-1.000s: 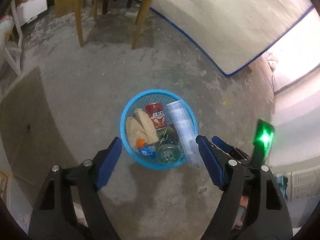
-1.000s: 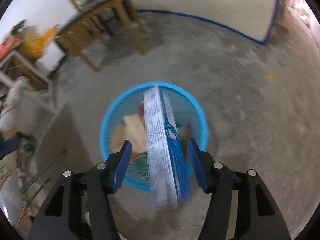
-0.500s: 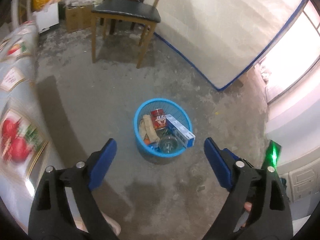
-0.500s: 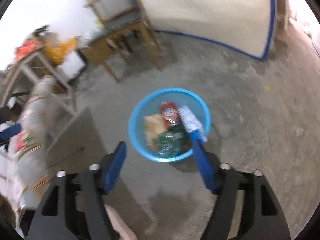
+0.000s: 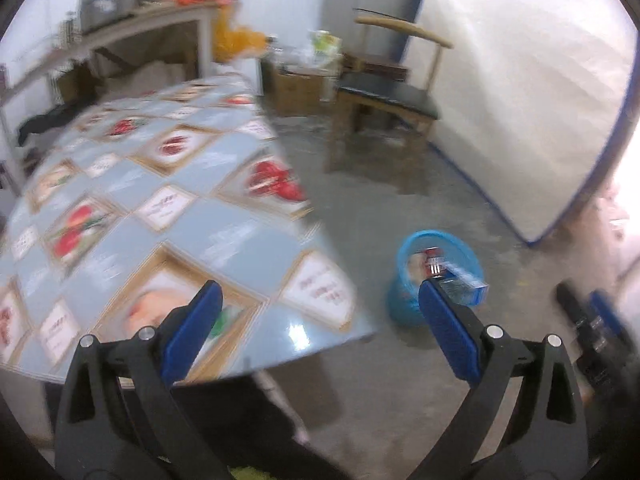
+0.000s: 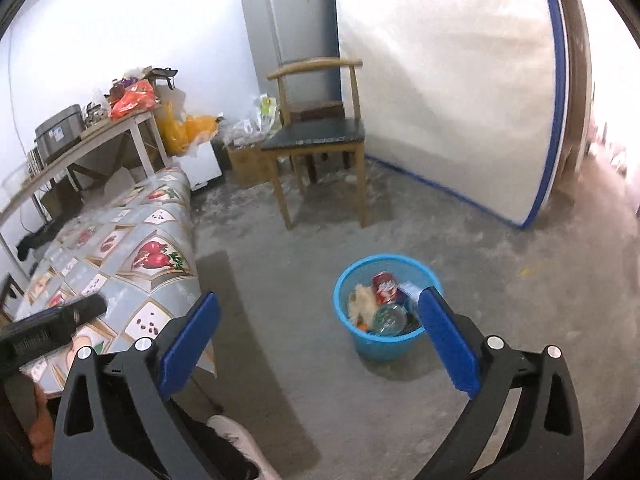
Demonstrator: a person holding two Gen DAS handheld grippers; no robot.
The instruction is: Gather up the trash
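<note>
Between the blue pads of the right gripper (image 6: 316,338) nothing is held: its jaws have just been opening and now stand spread wide, empty, above the concrete floor (image 6: 500,320). Likewise the left gripper (image 5: 318,330) has just been opening and is spread with nothing between its pads, hanging over the near corner of the counter (image 5: 168,200), which wears a blue-grey cloth printed with fruit pictures. Beyond the right gripper's right finger, on the floor, stands the blue trash basket (image 6: 360,344), holding the collected trash: a red can (image 6: 385,287), a crumpled tan wrapper (image 6: 362,300), a clear round lid or cup (image 6: 389,318) and a blue-and-white box (image 6: 409,290) leaning on the far rim. From the left wrist view the same basket appears blurred just past the right pad, well apart from the counter. Behind the basket stands a wooden chair (image 6: 320,140) with a dark seat, a grey fridge (image 6: 296,28) behind that, and a white mattress (image 6: 460,88) edged in blue leaning on the wall. A pale shoe (image 6: 240,444) shows at the bottom of the right wrist view
</note>
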